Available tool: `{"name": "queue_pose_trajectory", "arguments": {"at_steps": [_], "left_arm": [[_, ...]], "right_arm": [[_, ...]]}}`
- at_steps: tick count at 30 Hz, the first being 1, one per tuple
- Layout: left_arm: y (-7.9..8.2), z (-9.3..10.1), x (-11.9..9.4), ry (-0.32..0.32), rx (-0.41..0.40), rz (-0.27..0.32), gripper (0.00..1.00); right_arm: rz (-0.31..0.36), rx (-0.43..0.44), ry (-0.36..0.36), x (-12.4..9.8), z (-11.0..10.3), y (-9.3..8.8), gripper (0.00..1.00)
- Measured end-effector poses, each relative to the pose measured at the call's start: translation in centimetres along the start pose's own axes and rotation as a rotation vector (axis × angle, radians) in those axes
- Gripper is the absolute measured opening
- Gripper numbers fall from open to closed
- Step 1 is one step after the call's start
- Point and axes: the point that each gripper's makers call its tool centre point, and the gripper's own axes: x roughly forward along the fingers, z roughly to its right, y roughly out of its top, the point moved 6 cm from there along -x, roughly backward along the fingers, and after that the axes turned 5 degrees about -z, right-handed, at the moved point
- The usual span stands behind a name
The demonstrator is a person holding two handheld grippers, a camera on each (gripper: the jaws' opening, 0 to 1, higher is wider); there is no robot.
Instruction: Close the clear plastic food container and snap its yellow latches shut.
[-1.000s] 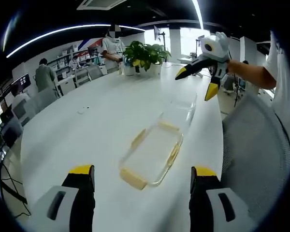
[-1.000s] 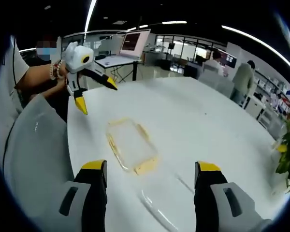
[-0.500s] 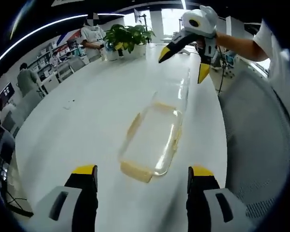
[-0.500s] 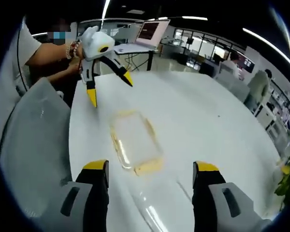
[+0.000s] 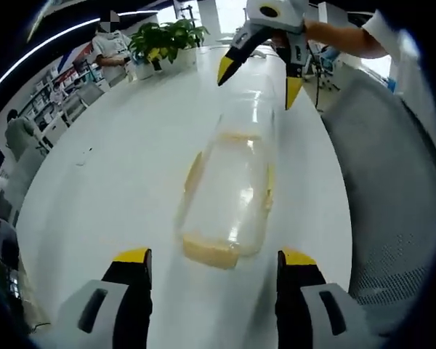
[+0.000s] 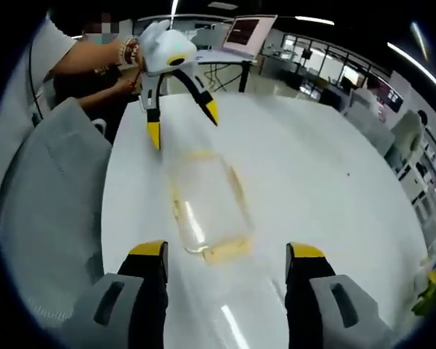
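The clear container [image 5: 229, 193] lies on the tabletop [image 5: 116, 167] between both grippers, whose fingers [image 5: 134, 256] stand wide, holding nothing. Pressing one end could skid the light container across the slick surface.

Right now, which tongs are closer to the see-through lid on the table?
Right. The right tongs hover by the lid, which lies just past the container. The left tongs are at the container's other end, away from the lid.
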Motion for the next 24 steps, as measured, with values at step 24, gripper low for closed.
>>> {"name": "queue_pose_trajectory", "arguments": {"at_steps": [24], "left_arm": [[0.7,-1.5,3.1,-0.113,0.111,-0.121,0.54]], "right_arm": [[-0.186,-0.130,0.158,5.2,0.5,-1.1,0.56]]}}
